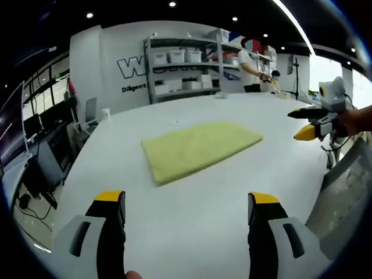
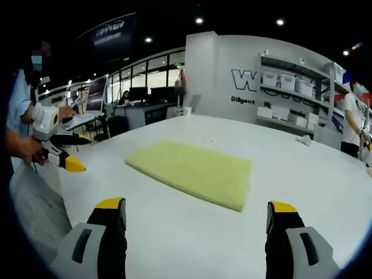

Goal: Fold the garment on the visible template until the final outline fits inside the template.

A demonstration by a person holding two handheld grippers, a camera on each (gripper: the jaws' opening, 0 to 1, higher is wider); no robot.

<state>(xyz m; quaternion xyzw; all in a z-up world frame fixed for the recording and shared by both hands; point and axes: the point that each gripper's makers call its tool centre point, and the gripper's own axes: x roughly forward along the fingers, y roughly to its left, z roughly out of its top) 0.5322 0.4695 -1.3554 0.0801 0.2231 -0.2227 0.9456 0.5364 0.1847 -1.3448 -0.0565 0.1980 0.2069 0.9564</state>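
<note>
The yellow garment (image 1: pixel 200 149) lies folded flat in a rectangle at the middle of the white table (image 1: pixel 192 232). The left tool (image 1: pixel 189 204) and right tool (image 2: pixel 196 214) both hang above the table short of it, jaws wide and empty.

White table (image 1: pixel 232 192): folded yellow garment (image 1: pixel 199 148) flat, mid-surface; small white object (image 2: pixel 304 139) far edge.

My room is evenly bright, lit by round ceiling spots (image 1: pixel 172 4) along the top of both views and a light strip (image 1: pixel 293 26) at upper right of the left gripper view. The white tabletop (image 1: pixel 197 209) shows soft sheen, with hardly any shadows. Straight lines bow toward the edges. A window (image 1: pixel 331 70) at right is blown out. Distant shelves (image 2: pixel 290 96) look slightly soft.
</note>
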